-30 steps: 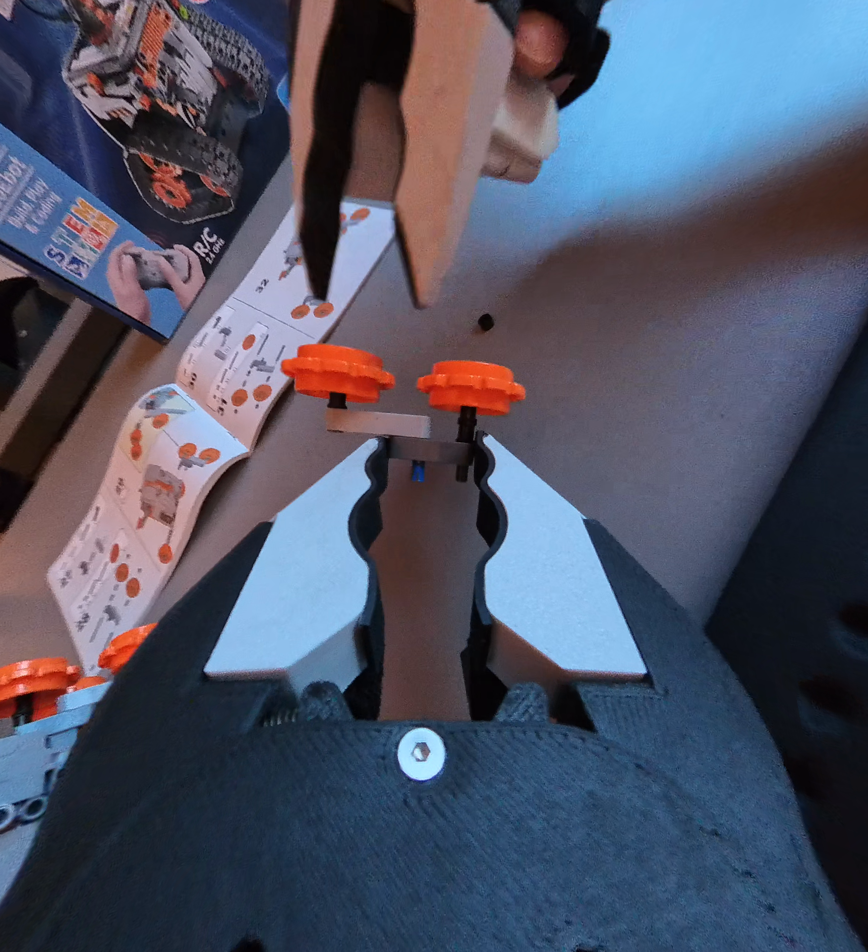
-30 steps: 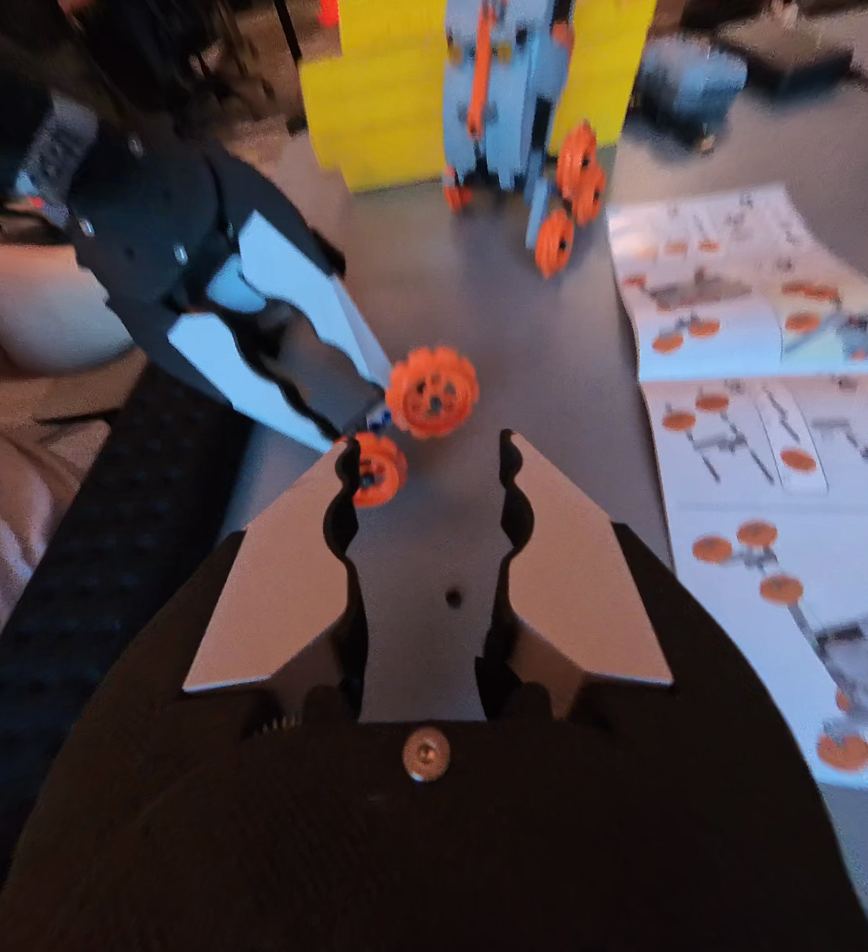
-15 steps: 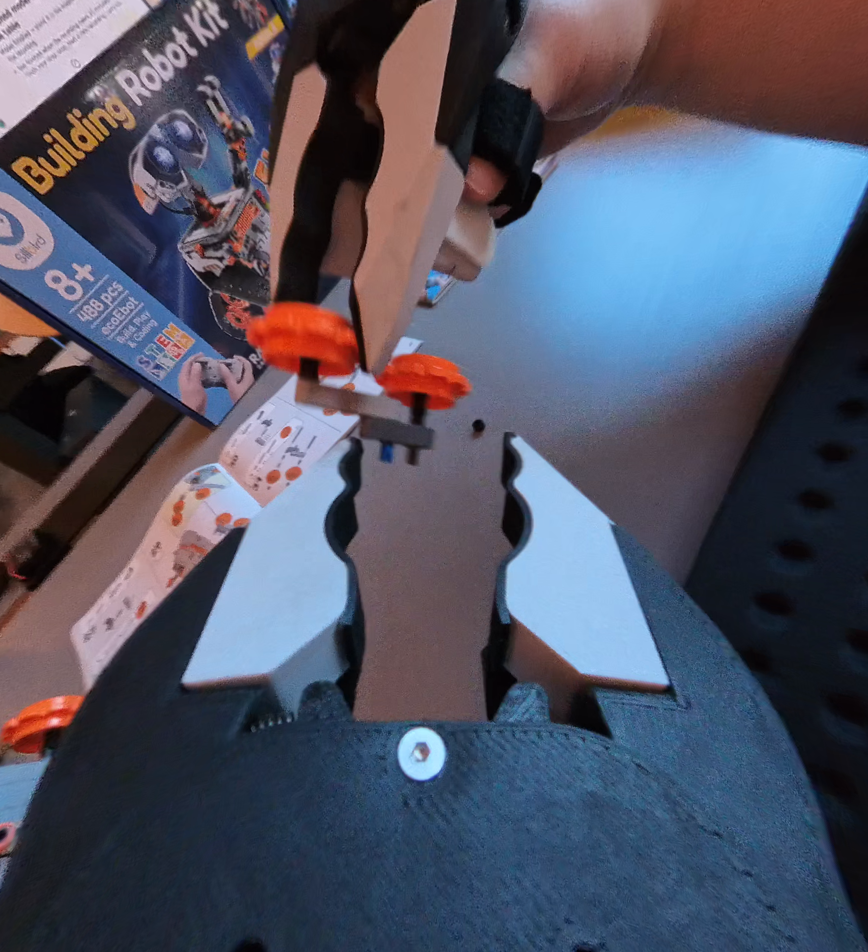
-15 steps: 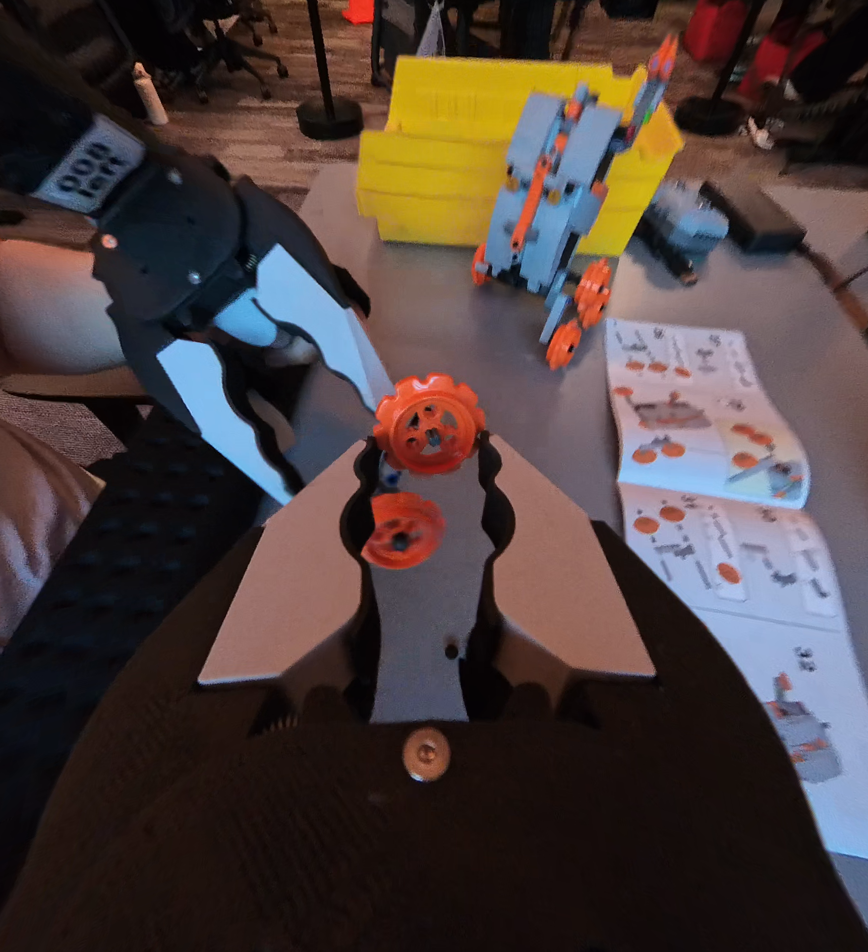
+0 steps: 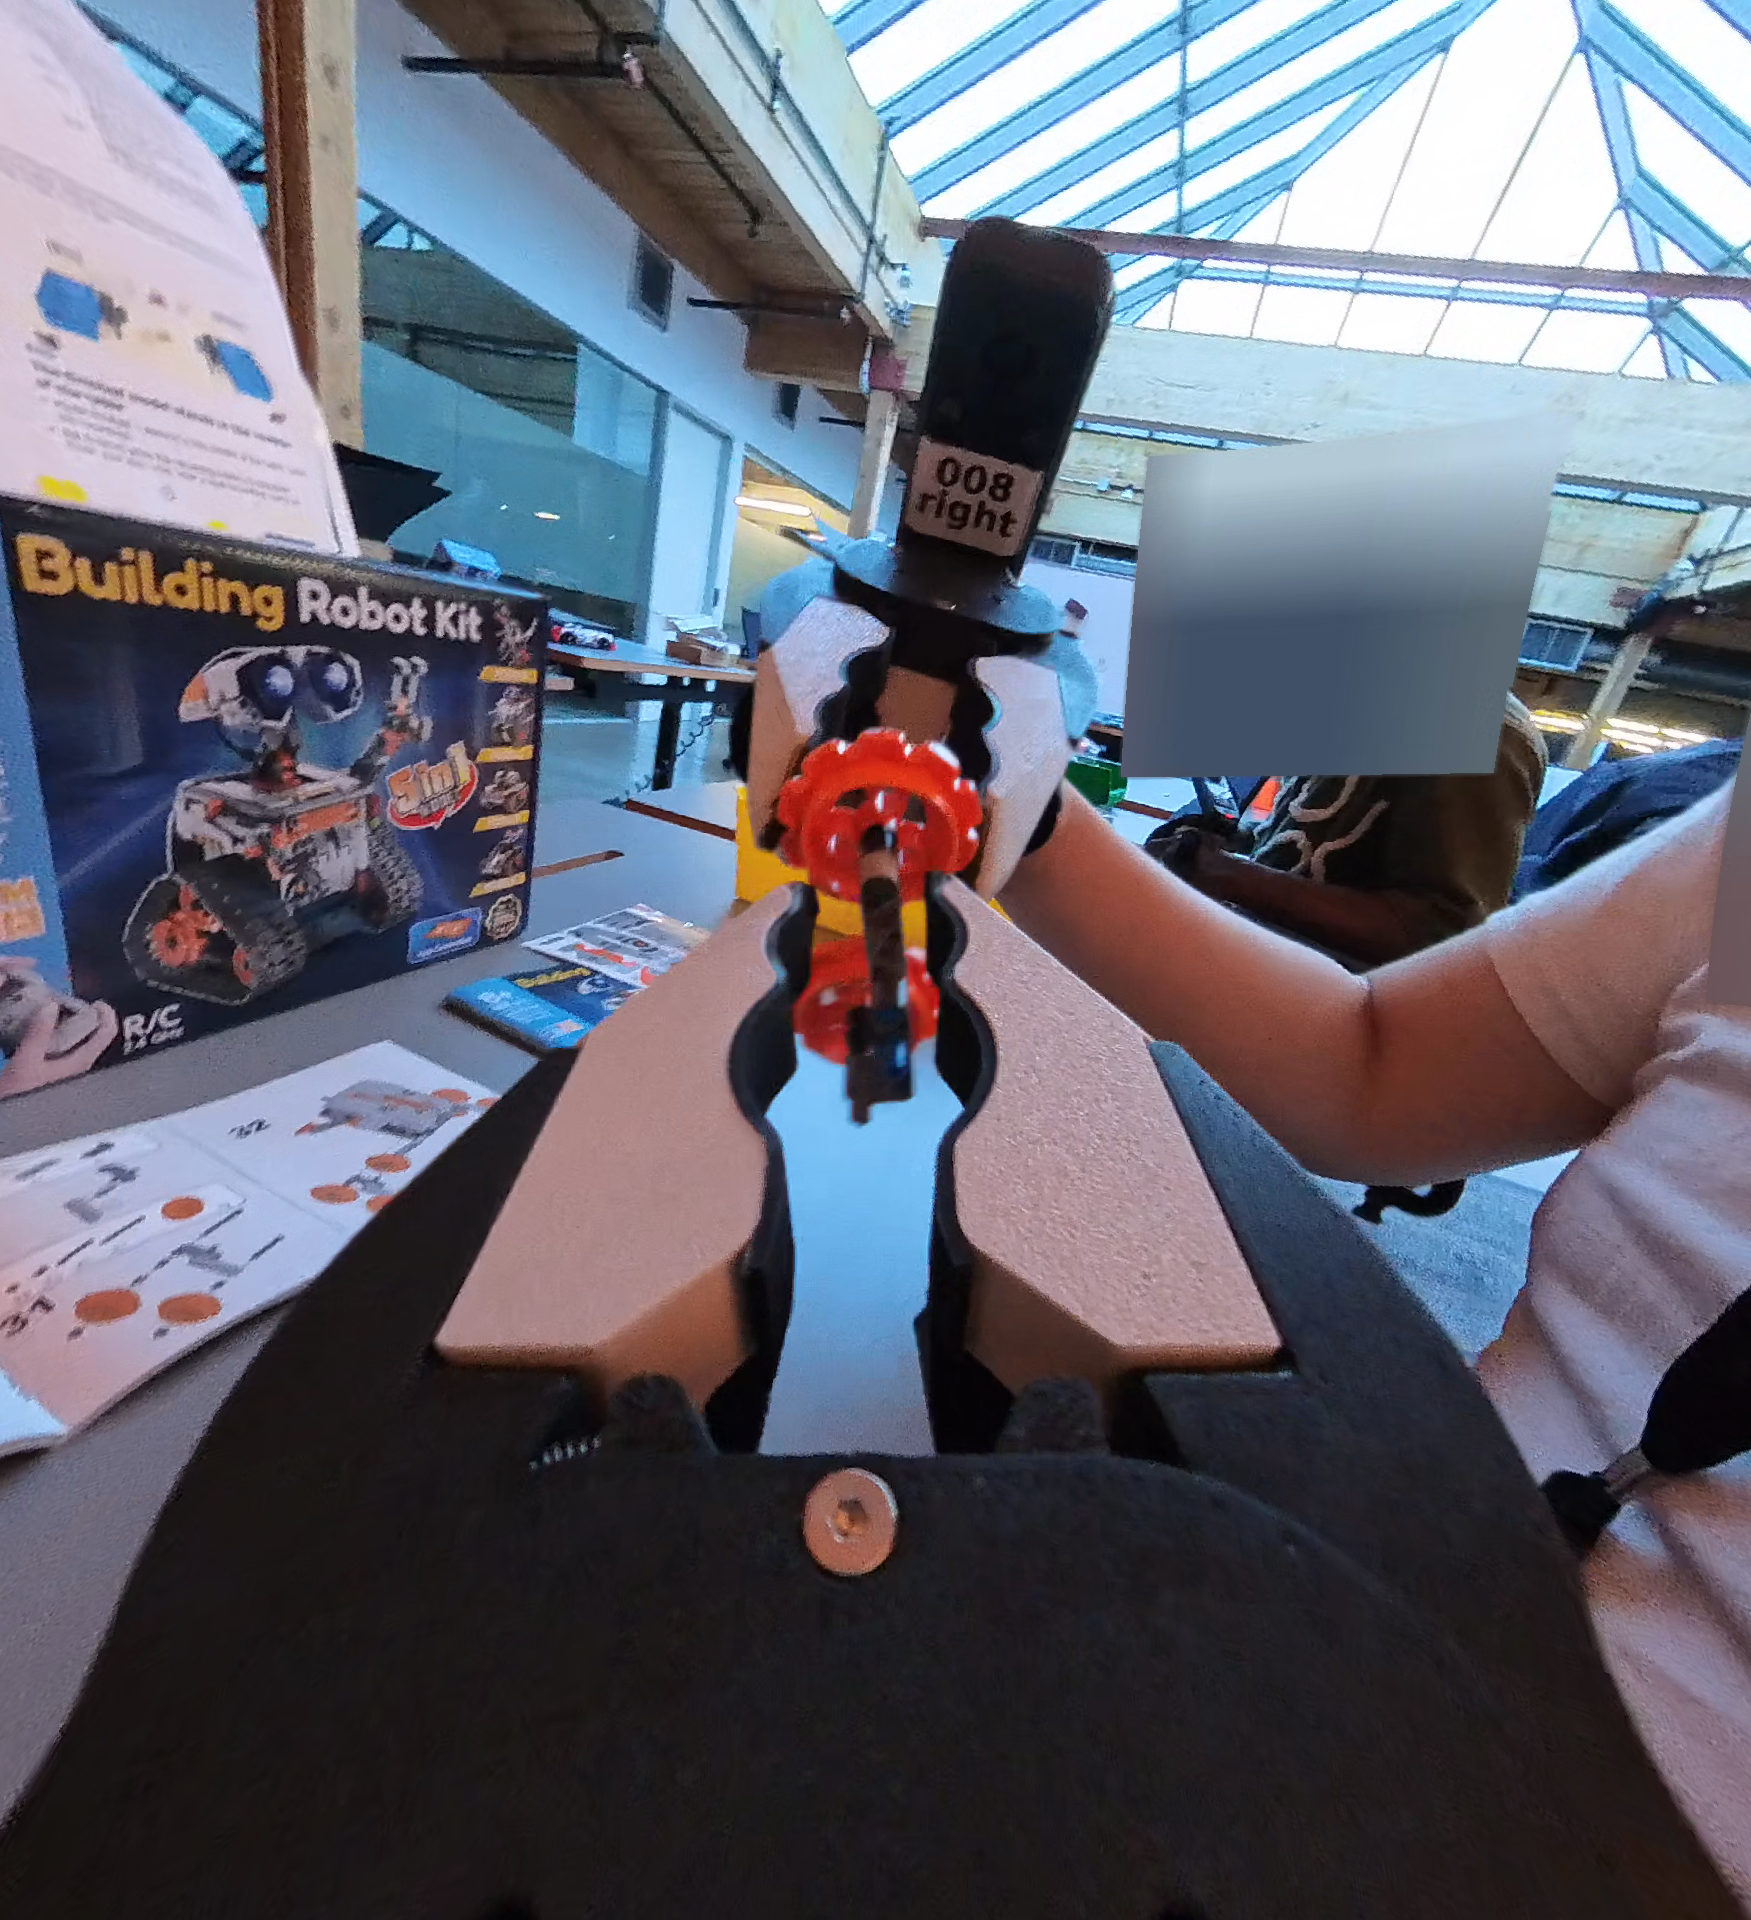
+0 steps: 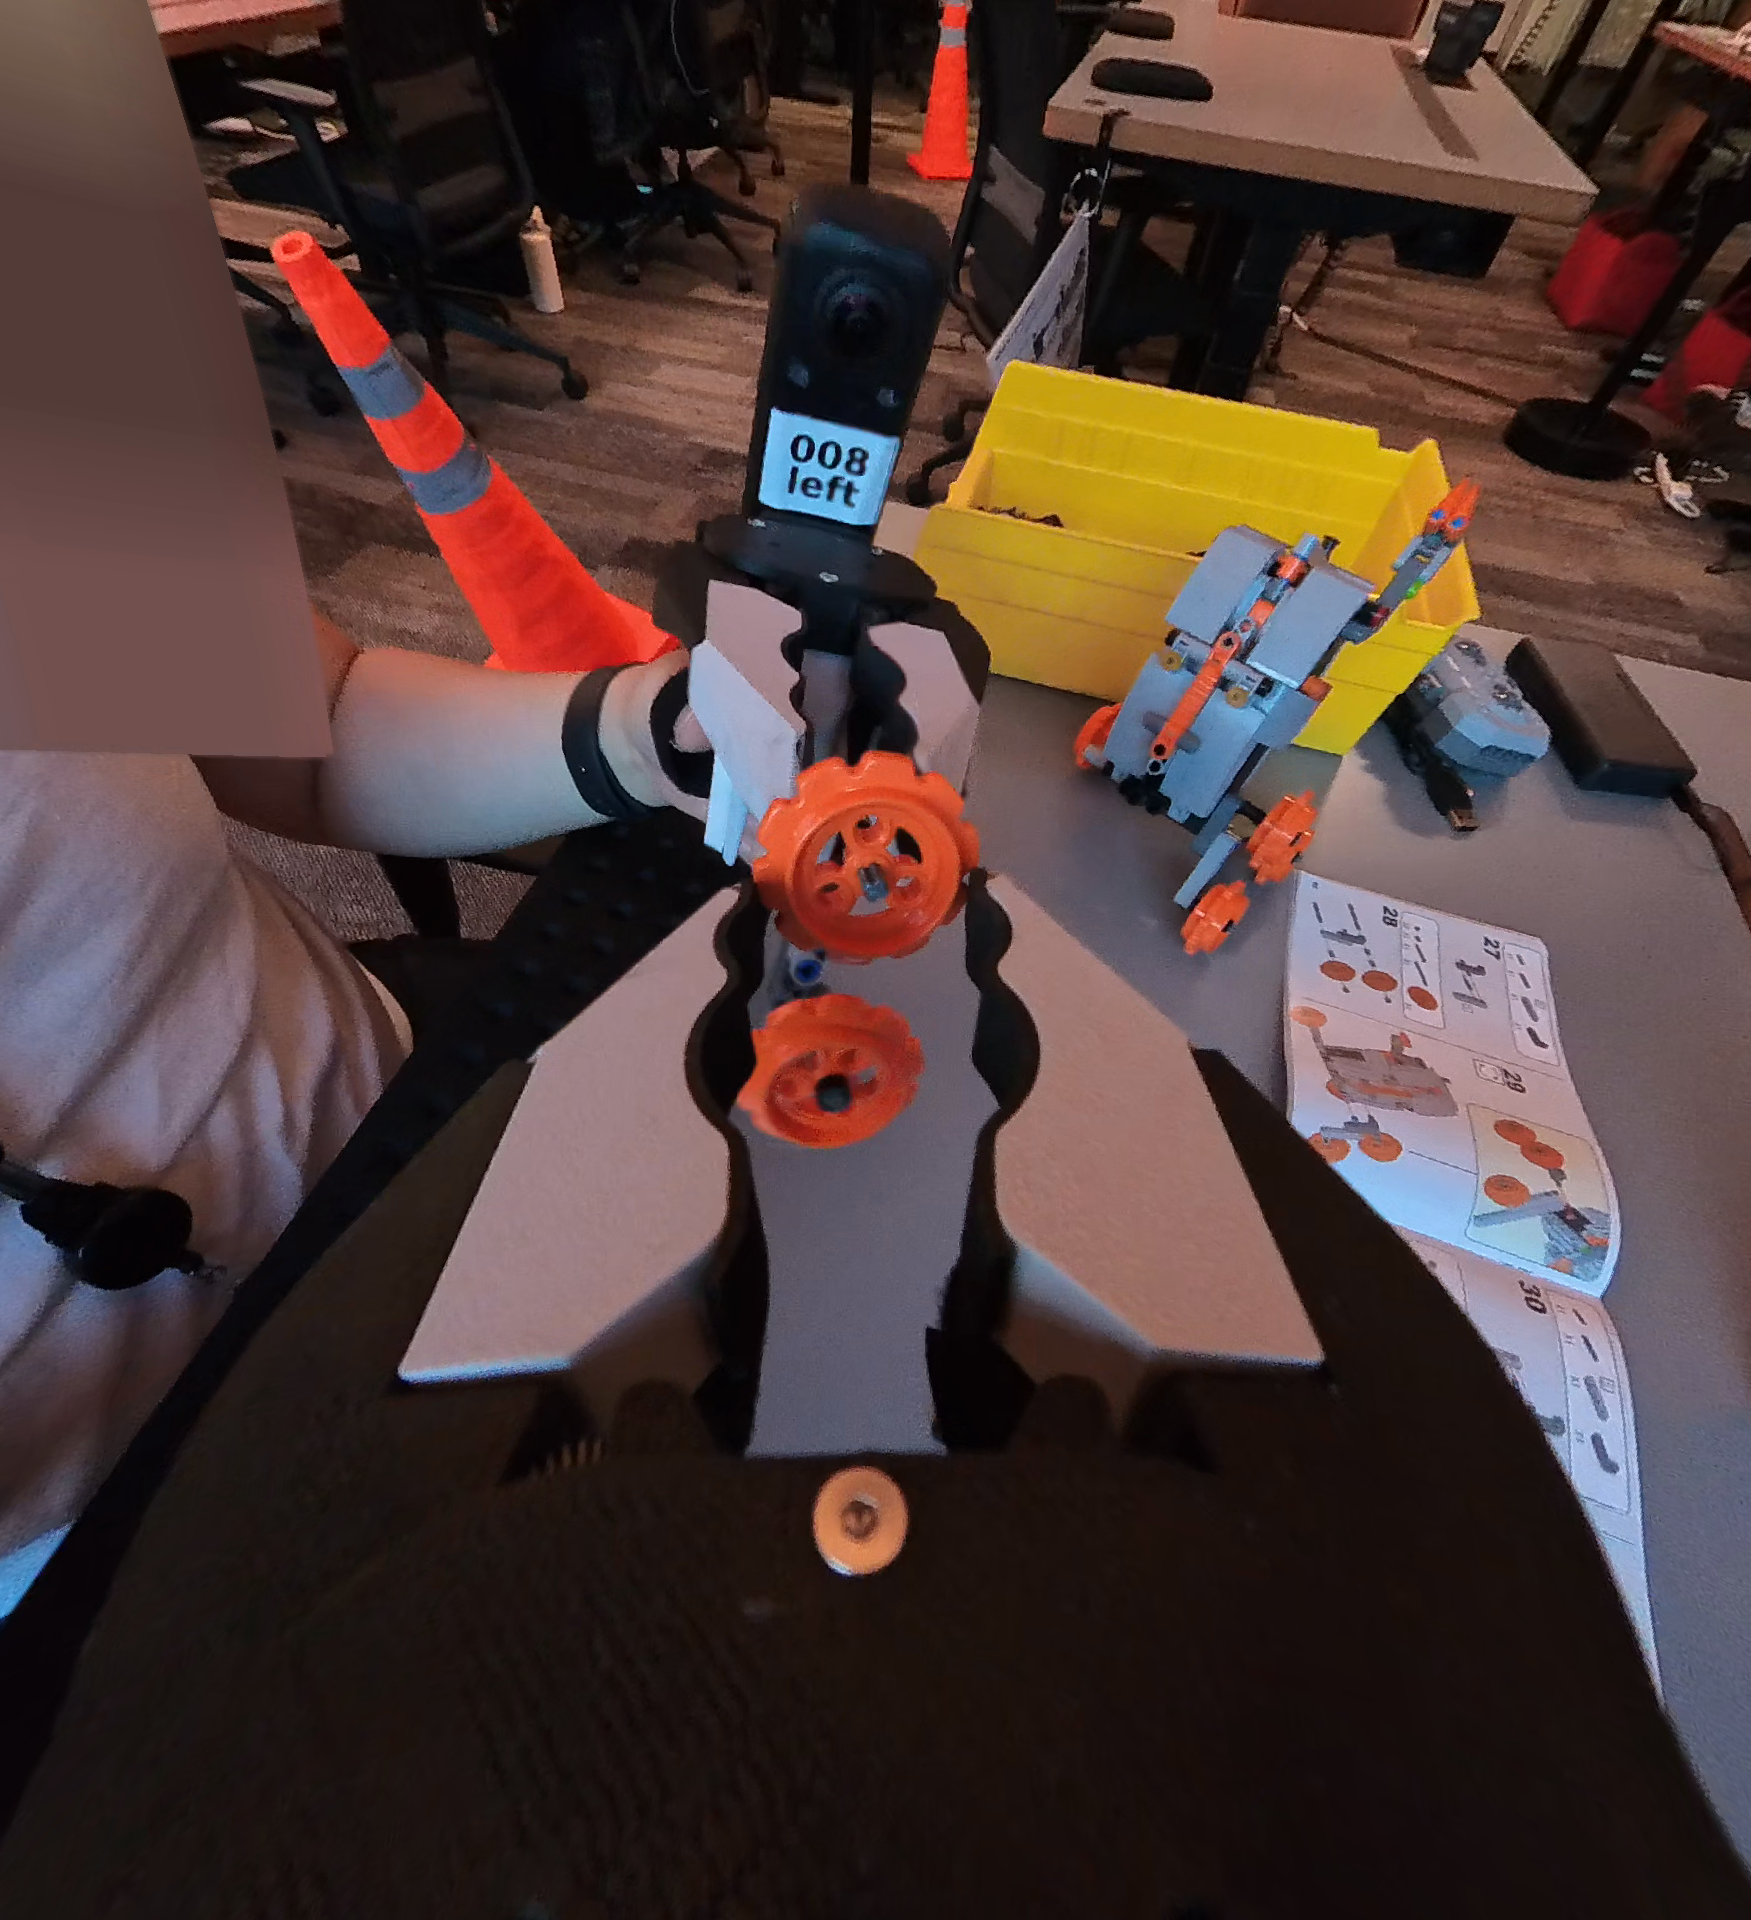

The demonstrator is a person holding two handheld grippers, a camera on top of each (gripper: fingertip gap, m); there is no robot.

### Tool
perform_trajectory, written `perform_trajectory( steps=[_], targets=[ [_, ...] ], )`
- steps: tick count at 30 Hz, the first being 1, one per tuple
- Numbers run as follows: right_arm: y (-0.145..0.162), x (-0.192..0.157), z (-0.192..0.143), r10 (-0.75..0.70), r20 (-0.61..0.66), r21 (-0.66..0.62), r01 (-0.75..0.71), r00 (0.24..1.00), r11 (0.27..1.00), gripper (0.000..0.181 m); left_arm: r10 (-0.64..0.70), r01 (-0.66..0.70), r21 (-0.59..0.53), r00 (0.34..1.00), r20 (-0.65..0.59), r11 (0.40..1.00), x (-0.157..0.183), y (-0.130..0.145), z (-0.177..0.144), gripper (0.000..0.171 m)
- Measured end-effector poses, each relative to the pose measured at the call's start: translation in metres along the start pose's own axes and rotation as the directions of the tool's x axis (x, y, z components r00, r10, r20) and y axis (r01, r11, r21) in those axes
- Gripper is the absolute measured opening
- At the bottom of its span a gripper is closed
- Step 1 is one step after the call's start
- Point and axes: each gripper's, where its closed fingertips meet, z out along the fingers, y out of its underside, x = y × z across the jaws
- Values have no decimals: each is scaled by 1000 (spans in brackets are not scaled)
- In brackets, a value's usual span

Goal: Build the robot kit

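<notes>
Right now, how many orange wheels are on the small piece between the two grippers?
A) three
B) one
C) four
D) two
D: the small piece carries two orange wheels. The upper wheel sits at the tips of the right gripper, and the lower wheel sits further back between its fingers.

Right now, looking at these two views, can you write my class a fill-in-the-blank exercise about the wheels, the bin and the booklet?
1. The right gripper is shut on a wheel piece that has ___ orange wheels.
2. The bin behind the half-built model is ___.
3. The booklet lies open on the ___.
Missing words: two; yellow; table.
</notes>
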Motion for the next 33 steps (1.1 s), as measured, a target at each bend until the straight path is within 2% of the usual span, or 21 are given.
perform_trajectory(
  steps=[3,14,16,17,18,20,22,24,25,27,33],
  targets=[
    [3,-2,3,-5,-3,-26,5,1000,1000,38,19,-19,-10,1000,-12,1000,2,1,3,6],
    [2,2,5,9,-15,-7,-9,1000,1000,39,-61,62,23,998,-27,998,-3,2,-3,5],
    [-3,3,-1,35,-11,49,-34,999,998,60,-93,94,41,995,-30,995,-6,0,-8,5],
    [-3,8,-7,56,-33,76,-53,998,996,62,-105,106,45,994,-26,993,-8,0,-11,5],
    [5,16,-14,79,-67,77,-74,995,994,54,-114,115,52,993,-21,992,-11,0,-16,5],
    [50,34,-23,127,-157,-51,-136,979,989,34,-131,133,81,991,-28,988,-12,-3,-26,5],
    [113,36,-20,191,-189,-284,-239,963,929,33,-157,163,110,986,-62,980,-10,-6,-34,5],
    [157,21,-12,228,-161,-455,-278,960,846,33,-191,204,142,976,-104,969,-8,-10,-40,4],
    [172,19,-10,203,-169,-523,-262,964,811,32,-204,222,156,971,-125,962,-8,-12,-41,4],
    [191,21,-9,134,-185,-621,-221,974,752,31,-211,232,165,968,-136,958,-8,-14,-43,5],
    [208,27,-8,81,-147,-733,-164,986,661,25,-207,226,154,970,-127,962,-8,-10,-43,5]
  ],
)
